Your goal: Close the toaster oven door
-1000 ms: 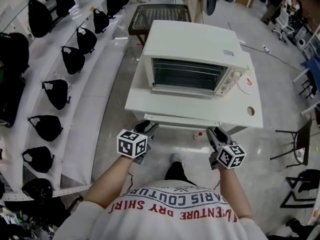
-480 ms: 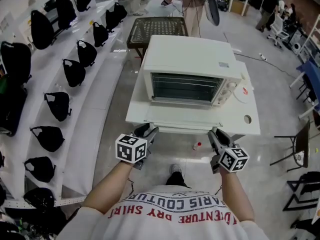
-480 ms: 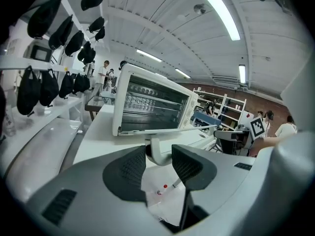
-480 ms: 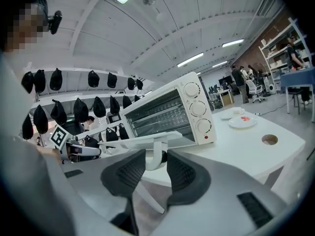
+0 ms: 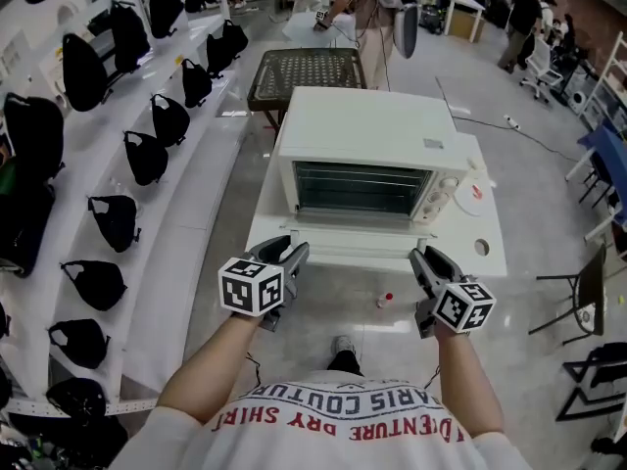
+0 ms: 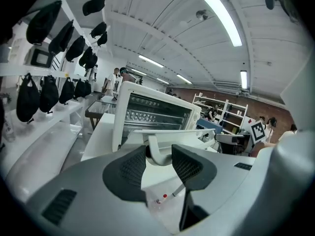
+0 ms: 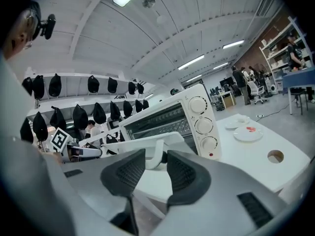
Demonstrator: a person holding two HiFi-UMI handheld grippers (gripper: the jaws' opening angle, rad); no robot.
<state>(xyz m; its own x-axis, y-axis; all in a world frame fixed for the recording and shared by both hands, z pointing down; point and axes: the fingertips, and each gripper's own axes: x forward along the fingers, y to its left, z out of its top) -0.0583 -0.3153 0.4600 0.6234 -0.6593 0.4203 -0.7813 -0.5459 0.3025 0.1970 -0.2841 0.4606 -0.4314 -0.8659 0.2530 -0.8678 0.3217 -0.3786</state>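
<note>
Fingers point(image 6: 125, 170) of the left gripper point(image 6: 158, 151) and right gripper point(image 7: 155, 155) are clenched on the white door handle point(image 6: 156, 157). The cream toaster oven's point(image 5: 364, 130) door point(image 5: 355, 247) has been raised partway, nearer shut.

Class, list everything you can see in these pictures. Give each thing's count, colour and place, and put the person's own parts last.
oven: one, white, on the table, door part open
door: one, white, tilted at the oven's front
handle: one, white, on the door's edge
knobs: three, white, oven's right front
table: one, white, under the oven
plate: one, white with a red spot, right of the oven
bags: many, black, on the white shelves at left
mesh table: one, dark, behind the oven
bottle: one, small, red cap, on the floor
left gripper: grey, shut on the handle's left end
right gripper: grey, shut on the handle's right end
</note>
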